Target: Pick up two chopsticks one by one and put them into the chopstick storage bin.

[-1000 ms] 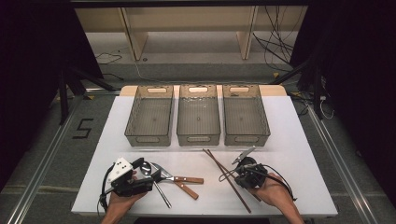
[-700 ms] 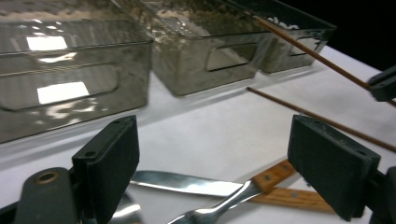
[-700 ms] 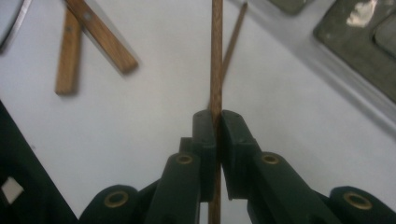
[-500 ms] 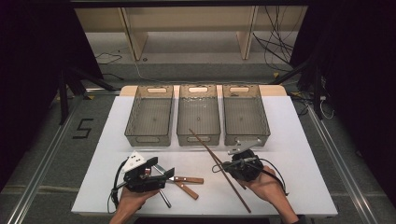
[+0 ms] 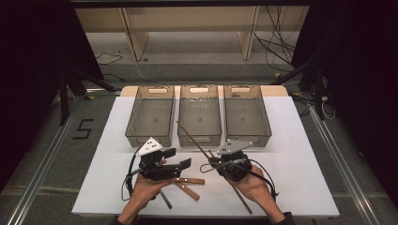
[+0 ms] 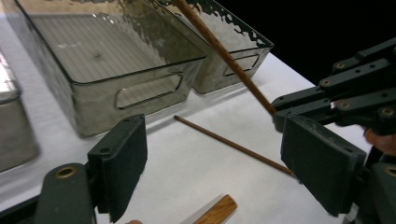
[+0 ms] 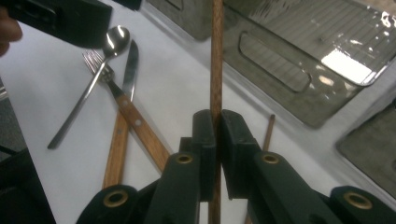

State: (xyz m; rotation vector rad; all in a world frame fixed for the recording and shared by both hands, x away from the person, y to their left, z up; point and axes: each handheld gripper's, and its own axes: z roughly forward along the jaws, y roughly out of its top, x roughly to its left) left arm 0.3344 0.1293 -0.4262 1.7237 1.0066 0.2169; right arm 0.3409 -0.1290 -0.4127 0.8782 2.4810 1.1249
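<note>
Wooden and thin, the chopstick is clamped in your right gripper, its tip slanting toward eleven o'clock over the middle bin. Its lower end is cut off in the right gripper view. A second chopstick lies flat, partly hidden. Your left gripper holds nothing; its jaws, wide apart, have just been closing slightly, covering the cutlery.

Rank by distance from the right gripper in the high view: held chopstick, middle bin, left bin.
1. Thin brown wooden chopstick, clamped in the right gripper jaws, slanting up-left.
2. Middle clear grey plastic bin, just beyond the gripper.
3. Left clear grey plastic bin, farther off to the left.
</note>
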